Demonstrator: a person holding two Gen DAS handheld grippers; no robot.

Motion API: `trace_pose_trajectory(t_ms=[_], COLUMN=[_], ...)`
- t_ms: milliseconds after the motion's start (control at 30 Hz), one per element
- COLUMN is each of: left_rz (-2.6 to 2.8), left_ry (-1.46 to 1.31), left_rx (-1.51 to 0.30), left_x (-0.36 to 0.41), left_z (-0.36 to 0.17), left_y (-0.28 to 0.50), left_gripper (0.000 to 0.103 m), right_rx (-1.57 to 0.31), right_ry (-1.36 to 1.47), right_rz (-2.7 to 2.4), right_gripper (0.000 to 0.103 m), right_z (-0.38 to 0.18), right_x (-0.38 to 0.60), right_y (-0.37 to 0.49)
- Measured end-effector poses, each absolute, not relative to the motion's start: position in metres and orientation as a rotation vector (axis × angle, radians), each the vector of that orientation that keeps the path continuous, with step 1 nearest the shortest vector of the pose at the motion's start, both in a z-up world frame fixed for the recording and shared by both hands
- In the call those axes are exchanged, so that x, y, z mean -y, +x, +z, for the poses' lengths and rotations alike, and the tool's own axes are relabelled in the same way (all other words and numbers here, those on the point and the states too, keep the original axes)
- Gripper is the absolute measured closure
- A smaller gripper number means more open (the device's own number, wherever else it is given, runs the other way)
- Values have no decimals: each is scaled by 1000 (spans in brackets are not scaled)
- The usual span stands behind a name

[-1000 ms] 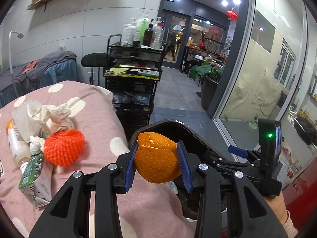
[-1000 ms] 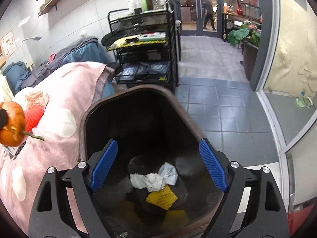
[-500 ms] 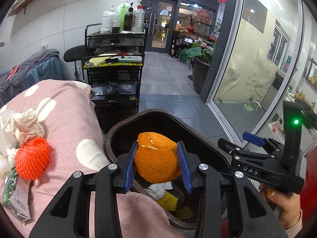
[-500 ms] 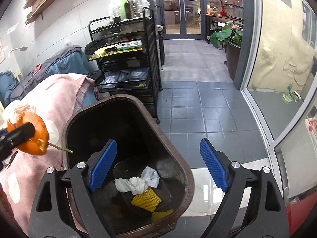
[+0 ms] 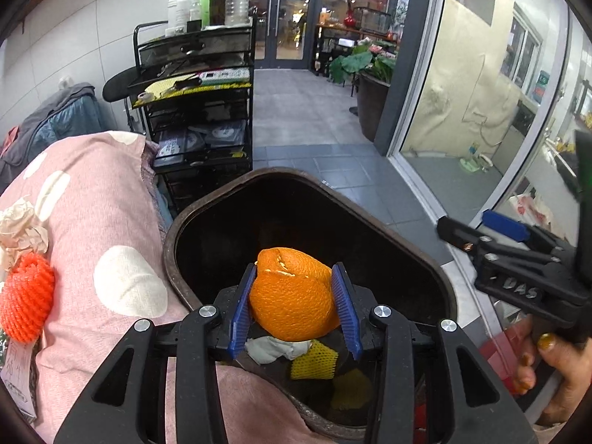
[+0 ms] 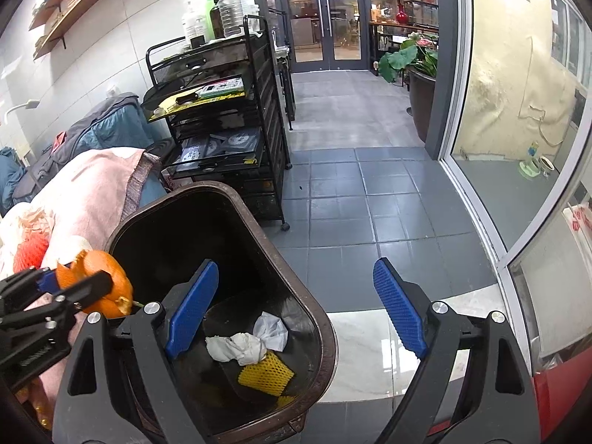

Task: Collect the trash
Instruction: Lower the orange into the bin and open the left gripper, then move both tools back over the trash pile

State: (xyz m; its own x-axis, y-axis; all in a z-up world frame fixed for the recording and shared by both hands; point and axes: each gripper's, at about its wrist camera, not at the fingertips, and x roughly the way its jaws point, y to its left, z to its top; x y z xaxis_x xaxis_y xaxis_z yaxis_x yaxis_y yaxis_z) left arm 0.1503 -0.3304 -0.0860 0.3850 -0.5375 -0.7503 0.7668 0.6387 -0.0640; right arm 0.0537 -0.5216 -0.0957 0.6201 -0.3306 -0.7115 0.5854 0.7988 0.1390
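Now over the bin. Left gripper [image 5: 294, 305] clamped on orange peel [image 5: 292, 298], blue pads pressing both flanks, torn edge of peel at 12 o'clock. Held above the open mouth of the brown trash bin [image 5: 425, 259], toward its near side. Right gripper [image 6: 292, 309] spread wide, nothing between the pads, parked over the bin's far rim and the tiled floor.

Already at the bottom of the bin: crumpled tissue [image 6: 246, 344] and yellow foam net [image 6: 264, 372].

Still on the pink polka-dot cover [image 5: 111, 222], at 9 o'clock from the peel: red foam net [image 5: 26, 309], crumpled paper [image 5: 20, 227], a carton edge at far left, partly cut off.

Risks, as judged:
- Peel curled and springy; on release, may cling to one ribbed pad and drop late or sideways.
- Position close to the near rim; an early release could bounce it onto the cover.
- Right gripper close at 3 o'clock; possible clash if swung across.
- Bin light, perhaps tippable if knocked.
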Motion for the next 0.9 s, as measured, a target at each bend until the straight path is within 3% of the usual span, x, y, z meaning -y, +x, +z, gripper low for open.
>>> trace_pose_trajectory(t_ms=[100, 167, 333, 900], left_rz=[-841, -837, -860, -784], left_ry=[329, 331, 325, 304], left_rx=[-819, -805, -765, -607], left_x=[331, 331, 327, 274], left_z=[-89, -87, -79, -44], left_y=[149, 147, 141, 117], left_gripper=[51, 34, 19, 8], right_rx=[-730, -732, -730, -709], right_ry=[382, 384, 399, 401], right_rz=[-540, -540, -540, -479], right_gripper=[18, 18, 18, 15], right_z=[-97, -97, -98, -92], right_x=[522, 522, 523, 511], right_y=[53, 53, 52, 61])
